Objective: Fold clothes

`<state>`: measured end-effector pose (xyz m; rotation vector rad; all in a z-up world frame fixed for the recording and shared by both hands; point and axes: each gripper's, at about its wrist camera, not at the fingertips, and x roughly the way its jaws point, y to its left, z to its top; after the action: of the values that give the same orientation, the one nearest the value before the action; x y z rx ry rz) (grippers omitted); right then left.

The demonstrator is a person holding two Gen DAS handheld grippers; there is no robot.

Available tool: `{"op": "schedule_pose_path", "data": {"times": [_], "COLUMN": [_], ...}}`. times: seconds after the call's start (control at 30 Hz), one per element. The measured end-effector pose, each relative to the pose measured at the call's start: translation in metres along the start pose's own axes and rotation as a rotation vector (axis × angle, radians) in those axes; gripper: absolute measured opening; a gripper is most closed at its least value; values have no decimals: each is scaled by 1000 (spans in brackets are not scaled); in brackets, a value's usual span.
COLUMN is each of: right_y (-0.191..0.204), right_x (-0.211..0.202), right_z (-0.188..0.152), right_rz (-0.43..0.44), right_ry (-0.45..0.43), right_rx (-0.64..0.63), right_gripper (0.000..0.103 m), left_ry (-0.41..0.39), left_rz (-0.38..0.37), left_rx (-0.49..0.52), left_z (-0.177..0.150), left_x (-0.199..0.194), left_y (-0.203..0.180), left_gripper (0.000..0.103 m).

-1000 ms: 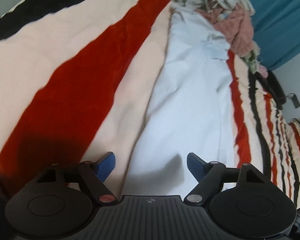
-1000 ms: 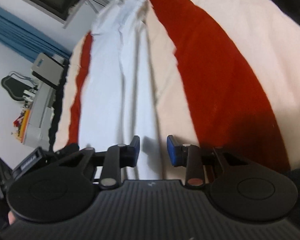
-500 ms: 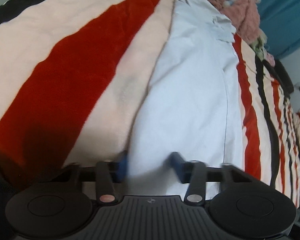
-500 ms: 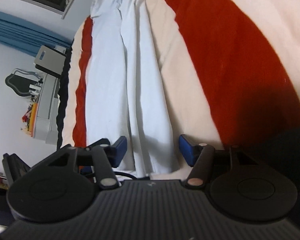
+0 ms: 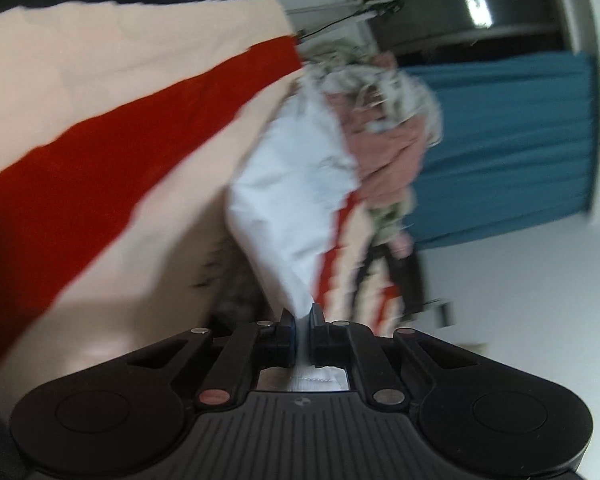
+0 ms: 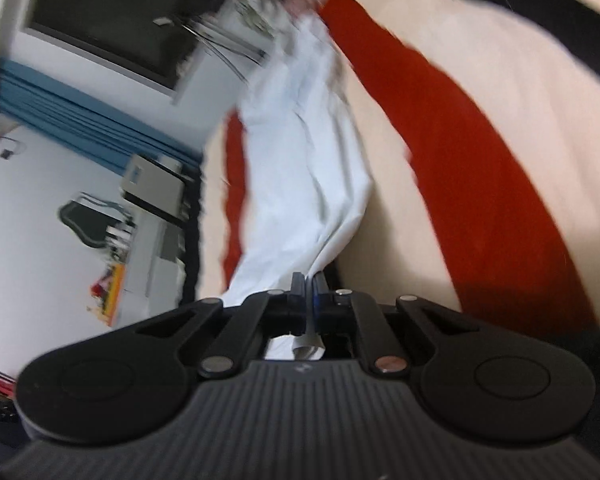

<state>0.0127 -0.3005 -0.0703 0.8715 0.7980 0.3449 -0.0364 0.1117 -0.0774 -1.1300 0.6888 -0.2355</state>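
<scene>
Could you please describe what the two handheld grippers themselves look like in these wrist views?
The left gripper and right gripper look alike: matte black plastic bodies with a ribbed central housing bearing a small round logo, a round disc on either side, black linkage arms with silver pivot pins plus one reddish one, and blue pads on the fingertips. No cables or sleeves are visible.

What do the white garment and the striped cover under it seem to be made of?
White garment: thin, smooth woven cloth, likely cotton or a blend; it falls in sharp creases and shows a stitched hem at the left tool. Striped cover: thicker, matte, plush-looking, probably fleece; its stripe edges look fuzzy, though motion blur leaves that open.
</scene>
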Motion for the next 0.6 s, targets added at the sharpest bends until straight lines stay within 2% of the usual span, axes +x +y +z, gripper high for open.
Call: {"op": "schedule_pose_path", "data": {"times": [0.13,0.3,0.47,0.53,0.6], "right_y": [41,80,73,55,39], "right_x": [-29,-67,-93,-89,-77], "right_z": [27,41,8,-6,-10], "right_rz": [63,127,119,89,72], "right_ry": [-82,-161,-160,-142,-126], "right_rx": [-85,-168,-201,-181,-138], "right_gripper": [5,5,5,5,5], "left_ry": [-14,-22,14,42,61], "left_rz": [-128,-204,-138,-105,-70], "left_rx": [18,59,52,7,-7], "left_z": [17,15,-26,-33,-29], "left_x": [-14,-41,-74,-73,-57], "left_y": [-39,-74,-58,-43,-34], "left_gripper": [5,5,5,5,5]}}
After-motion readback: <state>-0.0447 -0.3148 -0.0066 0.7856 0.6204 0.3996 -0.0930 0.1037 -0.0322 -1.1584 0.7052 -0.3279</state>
